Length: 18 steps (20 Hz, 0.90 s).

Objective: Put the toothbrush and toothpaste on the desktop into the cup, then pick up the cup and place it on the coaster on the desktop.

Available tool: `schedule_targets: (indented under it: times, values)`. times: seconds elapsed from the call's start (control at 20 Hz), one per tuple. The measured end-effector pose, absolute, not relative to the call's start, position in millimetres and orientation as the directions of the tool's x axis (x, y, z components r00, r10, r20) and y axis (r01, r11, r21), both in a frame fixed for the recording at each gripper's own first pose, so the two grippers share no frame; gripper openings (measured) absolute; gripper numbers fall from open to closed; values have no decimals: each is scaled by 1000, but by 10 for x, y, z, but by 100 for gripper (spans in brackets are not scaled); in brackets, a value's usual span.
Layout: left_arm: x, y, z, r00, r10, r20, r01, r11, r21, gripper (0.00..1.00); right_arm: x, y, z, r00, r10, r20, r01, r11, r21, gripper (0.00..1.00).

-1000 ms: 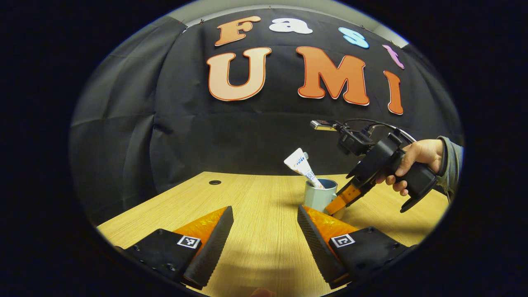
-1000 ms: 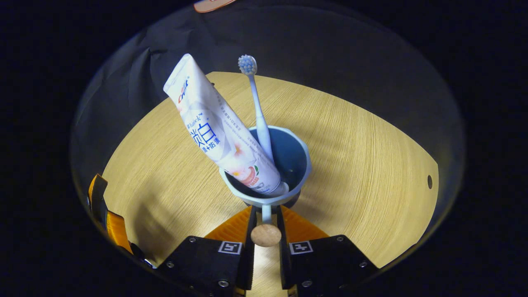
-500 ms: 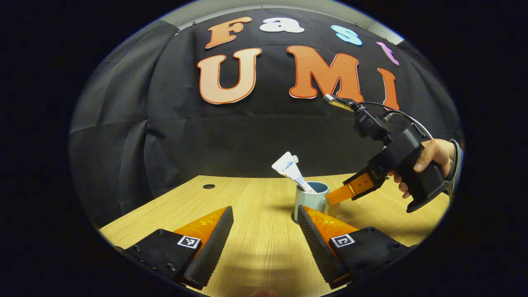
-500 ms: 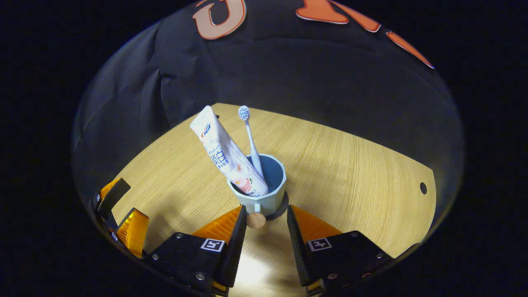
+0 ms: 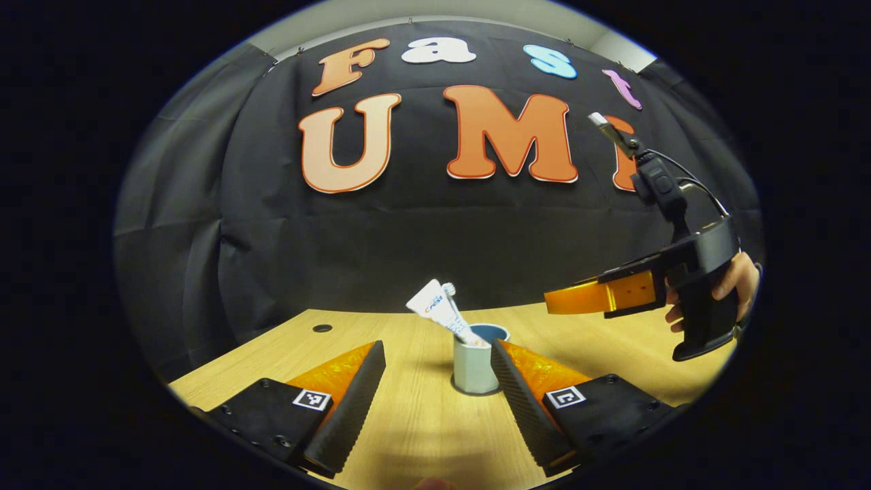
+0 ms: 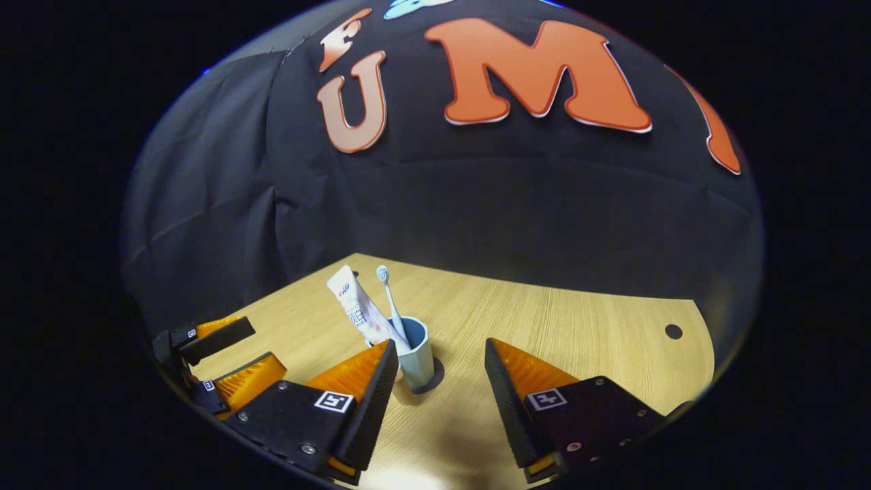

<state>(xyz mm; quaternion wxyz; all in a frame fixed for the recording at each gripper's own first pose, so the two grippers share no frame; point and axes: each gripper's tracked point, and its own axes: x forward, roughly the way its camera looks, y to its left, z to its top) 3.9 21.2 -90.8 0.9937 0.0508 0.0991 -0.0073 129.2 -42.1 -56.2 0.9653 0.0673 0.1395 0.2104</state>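
The cup (image 6: 416,354) stands on the coaster (image 6: 435,378) at the tabletop's (image 6: 578,320) 12 o'clock, holding toothpaste (image 6: 357,313) and toothbrush (image 6: 389,299). Both grippers' jaws gape empty: right gripper (image 6: 435,381), left gripper (image 5: 439,388). A stray swing could topple the top-heavy cup.

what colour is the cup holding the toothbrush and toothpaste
The cup is pale blue-grey outside with a deeper blue interior, clearest in the right gripper view.
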Motion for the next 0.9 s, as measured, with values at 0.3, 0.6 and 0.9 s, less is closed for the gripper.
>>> schedule_targets:
  times: [0.3,0.6,0.9]
  values:
    - [133,-215,-831,983,-79,-168,93,993,77,98,1075,-1010,-502,942,311,-123,-294,946,140,78]
    - [163,-398,-760,987,-80,-138,91,993,76,100,965,-1386,-490,973,225,-46,-220,970,101,78]
    - [153,-428,-687,991,-77,-108,85,993,76,99,869,-1476,-521,980,200,-10,-199,976,89,78]
